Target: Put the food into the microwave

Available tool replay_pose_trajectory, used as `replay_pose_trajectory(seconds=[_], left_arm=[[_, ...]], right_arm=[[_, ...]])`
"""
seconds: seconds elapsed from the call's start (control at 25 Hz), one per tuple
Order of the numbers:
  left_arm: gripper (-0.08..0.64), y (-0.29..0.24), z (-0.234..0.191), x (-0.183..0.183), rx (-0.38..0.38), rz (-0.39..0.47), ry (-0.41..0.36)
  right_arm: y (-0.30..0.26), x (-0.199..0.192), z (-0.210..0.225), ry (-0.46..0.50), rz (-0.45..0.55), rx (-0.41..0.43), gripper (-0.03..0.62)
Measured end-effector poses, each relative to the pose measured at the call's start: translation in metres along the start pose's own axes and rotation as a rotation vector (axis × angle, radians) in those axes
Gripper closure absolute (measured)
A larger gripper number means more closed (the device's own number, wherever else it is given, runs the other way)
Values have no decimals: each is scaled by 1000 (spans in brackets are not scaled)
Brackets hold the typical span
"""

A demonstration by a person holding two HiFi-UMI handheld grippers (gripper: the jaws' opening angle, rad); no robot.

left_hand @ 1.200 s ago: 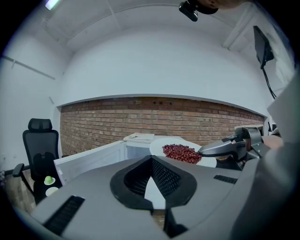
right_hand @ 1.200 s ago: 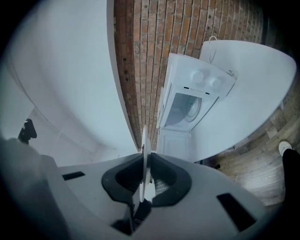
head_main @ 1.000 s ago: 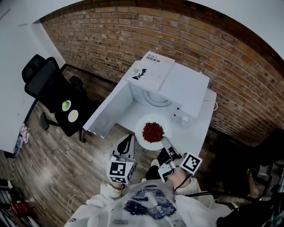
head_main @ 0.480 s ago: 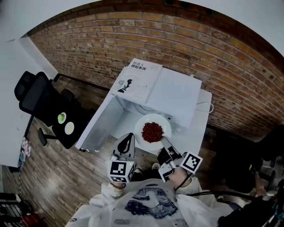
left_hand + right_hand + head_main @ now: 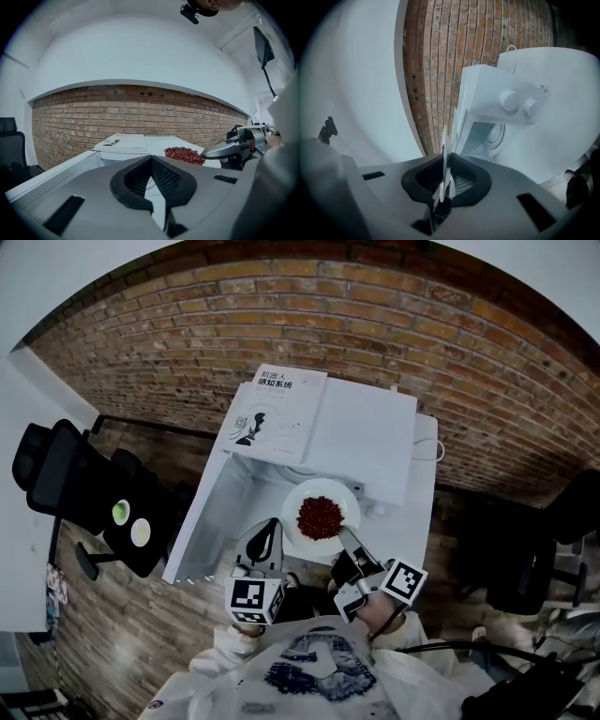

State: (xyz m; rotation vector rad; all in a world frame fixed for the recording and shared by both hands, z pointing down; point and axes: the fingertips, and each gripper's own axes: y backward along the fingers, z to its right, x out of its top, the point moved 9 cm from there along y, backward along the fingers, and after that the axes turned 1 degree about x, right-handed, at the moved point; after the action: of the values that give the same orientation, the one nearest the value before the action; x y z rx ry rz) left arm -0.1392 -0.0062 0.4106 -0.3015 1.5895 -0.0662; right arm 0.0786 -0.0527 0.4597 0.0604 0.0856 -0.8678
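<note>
A white plate (image 5: pixel 323 498) heaped with red food (image 5: pixel 320 517) hangs just in front of the white microwave (image 5: pixel 366 437), whose door (image 5: pixel 211 512) swings open to the left. My right gripper (image 5: pixel 345 542) is shut on the plate's near rim. In the right gripper view the plate (image 5: pixel 444 150) shows edge-on between the jaws, with the microwave's cavity (image 5: pixel 487 135) and knobs (image 5: pixel 508 100) beyond. My left gripper (image 5: pixel 265 538) is level beside the plate, shut and holding nothing. From the left gripper view I see the food (image 5: pixel 184 155) and the right gripper (image 5: pixel 211 151) to the right.
A book (image 5: pixel 272 413) lies on top of the microwave. A black office chair (image 5: pixel 66 484) stands at the left on the wood floor and a dark chair (image 5: pixel 544 540) at the right. A brick wall (image 5: pixel 469 362) runs behind the white table (image 5: pixel 427 512).
Both grippers and the plate have moved forward, closer to the microwave's open front. The right gripper's hold on the plate is unchanged.
</note>
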Motion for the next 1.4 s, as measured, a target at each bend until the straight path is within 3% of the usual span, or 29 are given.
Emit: replay_pose_trajectory(seconds=[0.6, 0.84, 1.4], left_arm=[[552, -17, -87, -31, -220, -54, -28], [552, -29, -99, -42, -241, -56, -29], [552, -68, -101, -62, -222, -63, -23]], right_arm=[[-33, -75, 21, -23, 211, -116, 563], [-40, -81, 38, -35, 245, -158, 563], [-76, -52, 91, -46, 268, -201, 563]])
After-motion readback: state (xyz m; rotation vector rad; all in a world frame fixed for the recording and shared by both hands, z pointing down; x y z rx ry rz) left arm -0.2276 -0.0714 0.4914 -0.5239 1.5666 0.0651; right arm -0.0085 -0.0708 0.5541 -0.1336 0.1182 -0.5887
